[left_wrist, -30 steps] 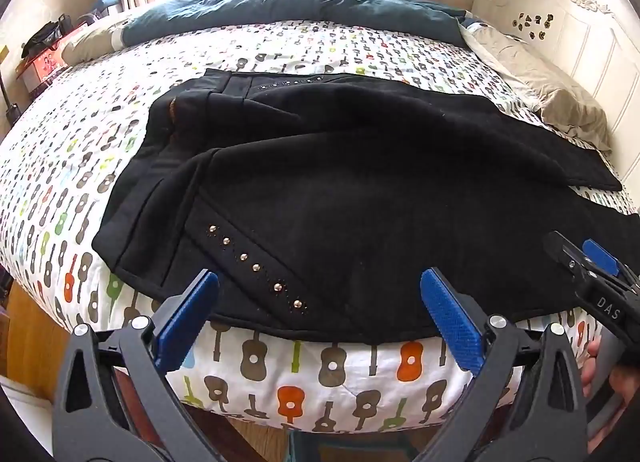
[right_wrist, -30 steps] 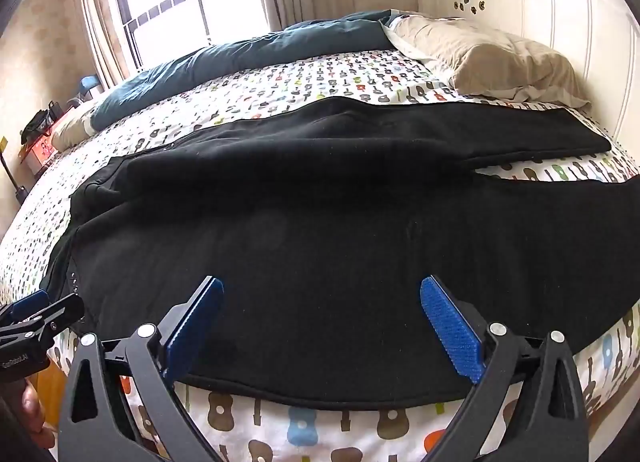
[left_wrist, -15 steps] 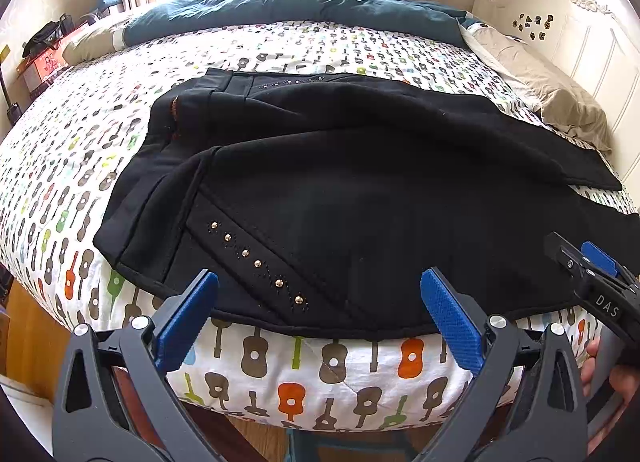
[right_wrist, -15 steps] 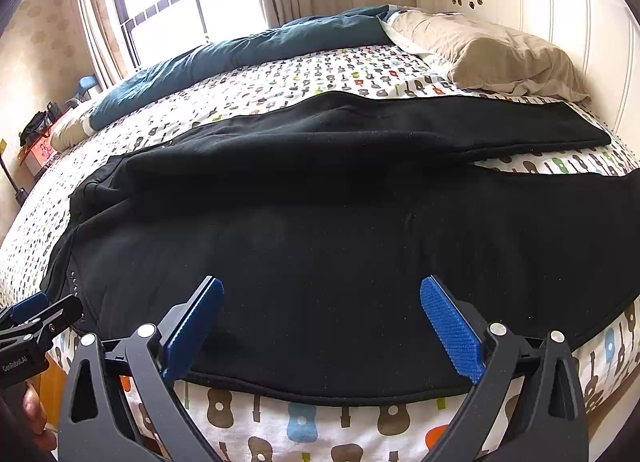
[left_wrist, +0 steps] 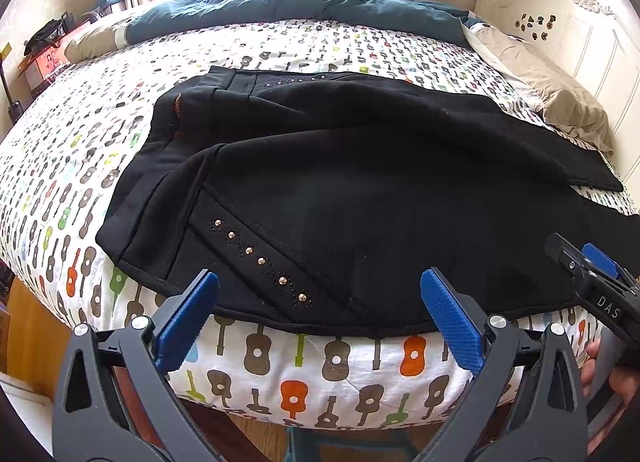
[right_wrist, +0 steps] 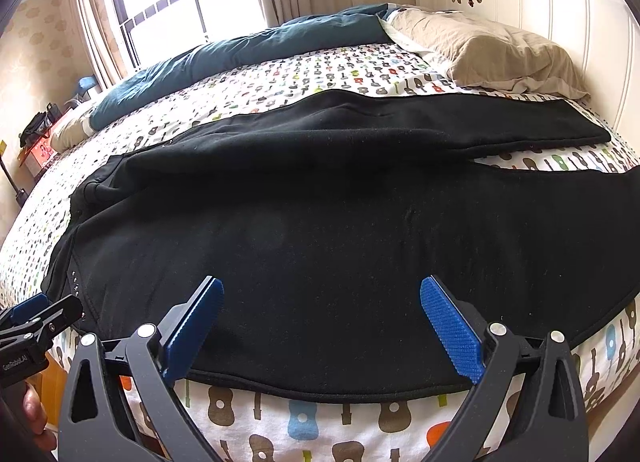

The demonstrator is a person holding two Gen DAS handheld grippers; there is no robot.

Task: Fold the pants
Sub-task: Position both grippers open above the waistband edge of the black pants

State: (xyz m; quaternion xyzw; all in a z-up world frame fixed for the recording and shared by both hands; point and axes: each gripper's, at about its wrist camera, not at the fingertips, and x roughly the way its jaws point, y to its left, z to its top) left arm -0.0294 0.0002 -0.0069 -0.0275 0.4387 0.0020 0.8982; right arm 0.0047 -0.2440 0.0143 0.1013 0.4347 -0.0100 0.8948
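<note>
The pants [left_wrist: 360,190] lie spread on the bed [left_wrist: 280,358], long axis running from 9 to 3 o'clock across both views: waistband at the 9 o'clock end, legs reaching toward 3 o'clock. The two legs part into a V near the headboard [right_wrist: 560,22], the far leg at 1 o'clock in the right wrist view, the near leg along the bed's front edge.

The left gripper [left_wrist: 320,326] hangs just off that front edge, jaws spread wide and empty, with the near hem at 12 o'clock, right ahead of its fingertips. A diagonal row of studs [left_wrist: 260,260] marks the hip pocket at 11 o'clock from it. The right gripper [right_wrist: 320,330] is likewise wide open and holds nothing; the near leg's hem lies at 12 o'clock, its pads [right_wrist: 452,330] already overlapping the cloth in view, though whether they touch cannot be told.

Each gripper is nearest its own stretch of the same front edge: left by the hip, right by the thigh. The likely next move is to pinch that edge and carry it toward 12 o'clock, onto the far leg.

Around: a blanket [left_wrist: 300,6] along the far side at 12 o'clock, a pillow [right_wrist: 500,54] at 2 o'clock just beyond the far leg. Nothing lies on the pants themselves.
</note>
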